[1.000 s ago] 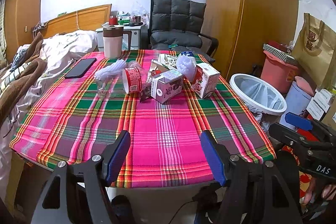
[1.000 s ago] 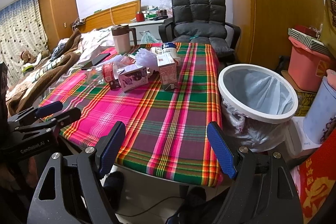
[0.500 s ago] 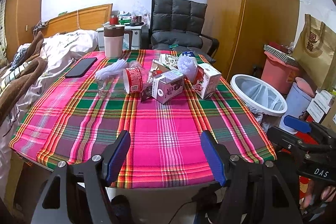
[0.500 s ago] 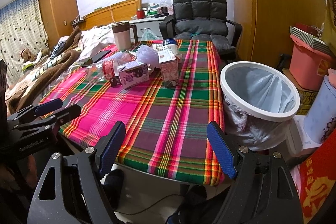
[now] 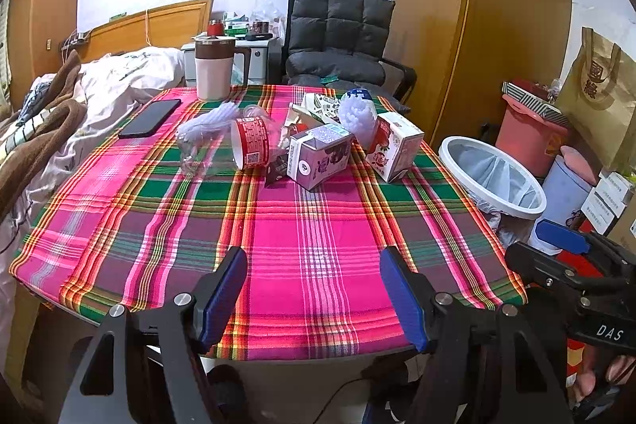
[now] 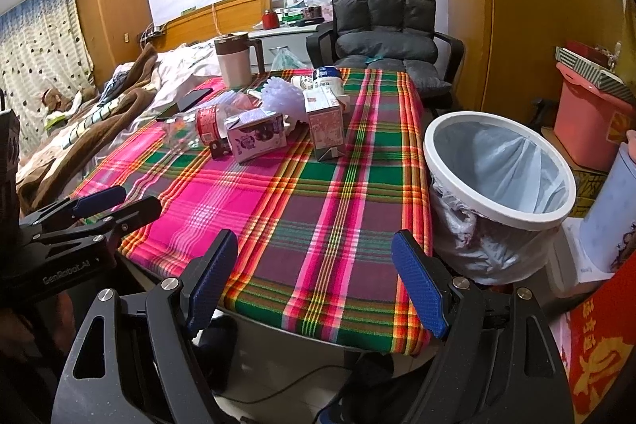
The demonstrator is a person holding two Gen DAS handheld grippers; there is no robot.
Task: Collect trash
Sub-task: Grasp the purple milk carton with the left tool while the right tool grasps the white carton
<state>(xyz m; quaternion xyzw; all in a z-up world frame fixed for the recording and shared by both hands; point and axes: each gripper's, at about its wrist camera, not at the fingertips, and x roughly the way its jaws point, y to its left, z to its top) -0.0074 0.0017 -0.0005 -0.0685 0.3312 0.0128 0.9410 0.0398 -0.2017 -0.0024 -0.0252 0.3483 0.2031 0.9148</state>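
Left gripper (image 5: 312, 291) low at the near edge of the counter (image 5: 318, 245), fingers (image 5: 222, 293) spread wide, nothing between them but plaid cloth. Right gripper (image 6: 314, 285) likewise at the near right corner, blue-padded fingers (image 6: 417, 285) wide apart and empty; also visible from the left wrist camera at far right (image 5: 564, 257), side-on.

Trash clustered at the far middle of the counter, well apart from both grippers: a purple carton (image 5: 318, 155) lying on its side, a red-and-white carton (image 5: 395, 148) just to its right, a red paper cup (image 5: 252, 144) tipped over on the left, a clear plastic bottle (image 5: 198, 155) touching the cup's left side, a white foam net (image 5: 356, 114) behind the cartons, a dark wrapper (image 5: 277, 171) at the purple carton's near left corner. Further back, printed paper packaging (image 5: 318, 104) (details too small to tell).

Not part of the pile: a lidded mug (image 5: 213, 68) upright at the far left edge, a black phone (image 5: 150, 118) flat near it.

White-rimmed bin (image 6: 499, 185) lined with a pale bag, standing on the floor just beside the counter's right edge. Grey padded chair (image 6: 383, 22) behind the counter, bed (image 6: 119, 98) to the left.
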